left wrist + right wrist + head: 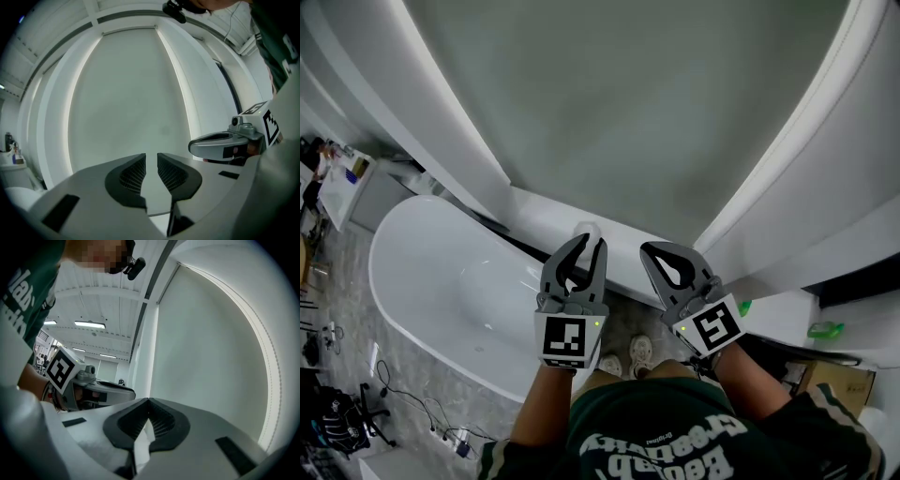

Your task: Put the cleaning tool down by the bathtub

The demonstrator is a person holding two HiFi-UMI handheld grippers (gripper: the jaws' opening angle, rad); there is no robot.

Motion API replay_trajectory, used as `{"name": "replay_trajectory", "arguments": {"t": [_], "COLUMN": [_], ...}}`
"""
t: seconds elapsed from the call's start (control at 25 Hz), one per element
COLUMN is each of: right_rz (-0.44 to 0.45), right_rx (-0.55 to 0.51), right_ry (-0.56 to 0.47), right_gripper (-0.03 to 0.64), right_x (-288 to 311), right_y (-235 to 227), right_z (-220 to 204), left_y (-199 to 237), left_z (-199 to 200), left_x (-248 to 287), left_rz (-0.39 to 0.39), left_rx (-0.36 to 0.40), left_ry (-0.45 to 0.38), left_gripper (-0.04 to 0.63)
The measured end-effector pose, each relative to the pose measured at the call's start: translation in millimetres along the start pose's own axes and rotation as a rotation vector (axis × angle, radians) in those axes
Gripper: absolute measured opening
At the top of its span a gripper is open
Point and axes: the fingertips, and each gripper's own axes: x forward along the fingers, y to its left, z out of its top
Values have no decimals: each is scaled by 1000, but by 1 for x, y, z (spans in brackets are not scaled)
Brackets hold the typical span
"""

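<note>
The white bathtub (398, 234) lies below and left of me in the head view. A small white rounded object (586, 229) sits at the tub's far rim, just past my left gripper (592, 244); I cannot tell what it is. The left gripper's jaws (151, 158) stand a little apart with nothing between them. My right gripper (649, 249) is beside it, fingertips touching (149, 402). A white patch (140, 441) shows low behind its pads; whether it is a held thing I cannot tell. Both grippers are raised toward a pale curved wall (628, 103).
Cables and a power strip (412, 412) lie on the floor at lower left. Green bottles (825, 330) and a cardboard box (839, 380) are at the right. The person's shoes (639, 352) stand by the tub. A counter (342, 183) is at far left.
</note>
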Motion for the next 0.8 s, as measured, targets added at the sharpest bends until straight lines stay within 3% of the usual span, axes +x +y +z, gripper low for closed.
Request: {"name": "replay_trajectory", "arguments": {"t": [0.24, 0.44, 0.8], "right_rz": [2, 25, 52], "right_rx": [-27, -41, -53], "right_ry": [-48, -112, -180], "right_gripper": [16, 15, 15], "right_x": [6, 6, 15], "right_y": [6, 22, 53], "right_z": [34, 70, 92], "left_y": [11, 24, 30], "left_z": [47, 70, 80], "left_x": [-30, -61, -93], "left_rz": [-5, 59, 91], "left_rx": [34, 39, 166], "left_ry": [-107, -153, -181], "left_gripper": [58, 11, 9]}}
